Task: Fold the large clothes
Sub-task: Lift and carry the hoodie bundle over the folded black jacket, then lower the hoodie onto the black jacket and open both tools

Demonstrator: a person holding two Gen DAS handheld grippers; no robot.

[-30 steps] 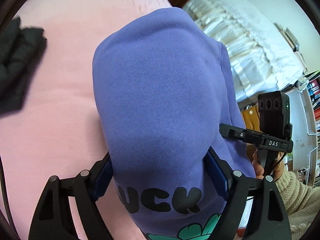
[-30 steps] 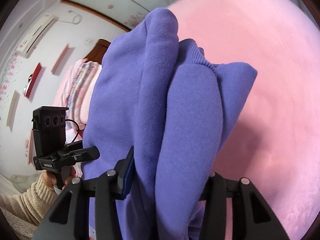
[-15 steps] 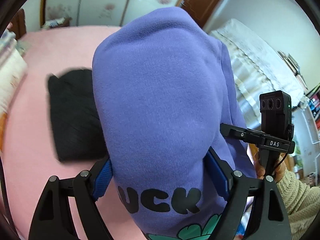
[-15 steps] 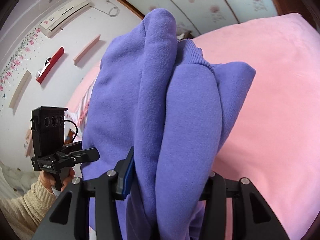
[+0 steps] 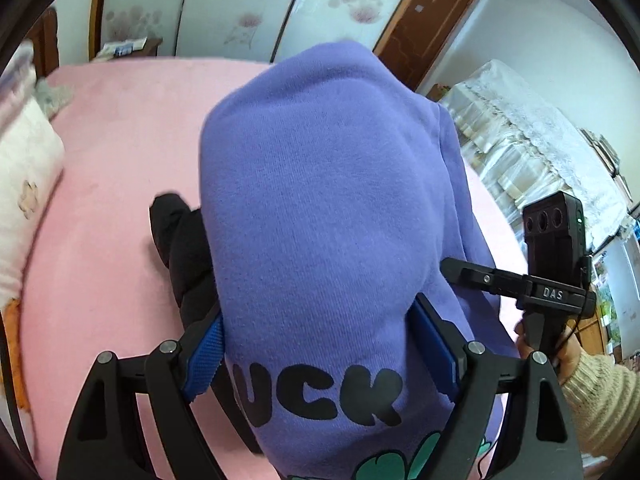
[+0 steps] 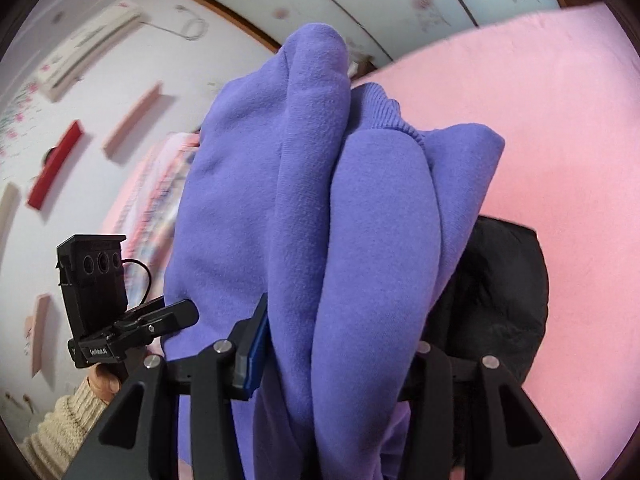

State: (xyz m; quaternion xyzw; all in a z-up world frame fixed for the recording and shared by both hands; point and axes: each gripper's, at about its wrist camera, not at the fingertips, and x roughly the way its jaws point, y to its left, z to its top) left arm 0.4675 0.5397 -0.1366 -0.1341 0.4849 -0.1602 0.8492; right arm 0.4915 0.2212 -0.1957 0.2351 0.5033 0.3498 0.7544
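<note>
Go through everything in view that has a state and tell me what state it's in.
Purple sweatshirt: folded into a bundle, held up between both grippers.
Left gripper: shut on the sweatshirt.
Right gripper: shut on the sweatshirt.
Black garment: folded, lying on the pink bed.
Door: closed.

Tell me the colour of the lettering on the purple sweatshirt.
Black, on the purple sweatshirt; shows best in the left wrist view.

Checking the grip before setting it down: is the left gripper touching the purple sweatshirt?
Touching. The left wrist view shows the left gripper with both blue pads pressed against the purple sweatshirt.
</note>
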